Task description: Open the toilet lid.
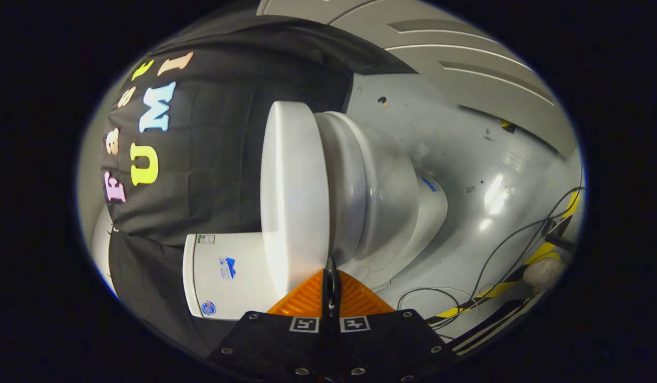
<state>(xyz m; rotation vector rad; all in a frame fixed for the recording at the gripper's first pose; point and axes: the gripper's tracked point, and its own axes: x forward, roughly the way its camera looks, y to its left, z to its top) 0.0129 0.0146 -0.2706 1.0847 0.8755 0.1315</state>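
The view is rolled on its side. A white toilet stands on the grey floor, and its lid (294, 186) lies flat down on the seat and bowl (387, 191). The white tank (227, 271) sits behind the lid, against the black cloth wall. My gripper (331, 264) is shut, its two fingers pressed together with nothing between them. The tips sit right at the seam where the lid's rim meets the seat, at the side of the toilet near the tank end. I cannot tell whether they touch the rim.
Glossy grey floor (466, 159) spreads beyond the bowl. Thin black cables (520, 239) trail over it beside a yellow-and-black tape strip (498, 287). A grey panelled wall (466, 58) rises past the floor.
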